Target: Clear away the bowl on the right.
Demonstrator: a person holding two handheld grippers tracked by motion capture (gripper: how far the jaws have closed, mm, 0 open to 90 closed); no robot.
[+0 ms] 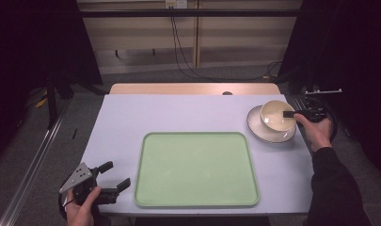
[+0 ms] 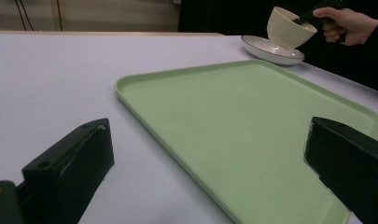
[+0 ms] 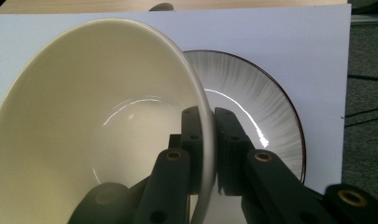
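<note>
A cream bowl (image 1: 276,114) hangs tilted just above a white plate (image 1: 256,126) with a dark rim at the table's right side. My right gripper (image 1: 291,114) is shut on the bowl's rim, one jaw inside and one outside, as the right gripper view shows (image 3: 206,140). From the left gripper view the bowl (image 2: 289,27) is lifted off the plate (image 2: 266,49). A pale green tray (image 1: 196,168) lies empty in the middle. My left gripper (image 1: 115,175) stands open near the table's front left corner, beside the tray, with nothing between its jaws.
The table (image 1: 122,117) has a light lavender top with a wooden strip along its far edge. Cables hang behind it against a wall. Dark floor and a metal rail lie to the left.
</note>
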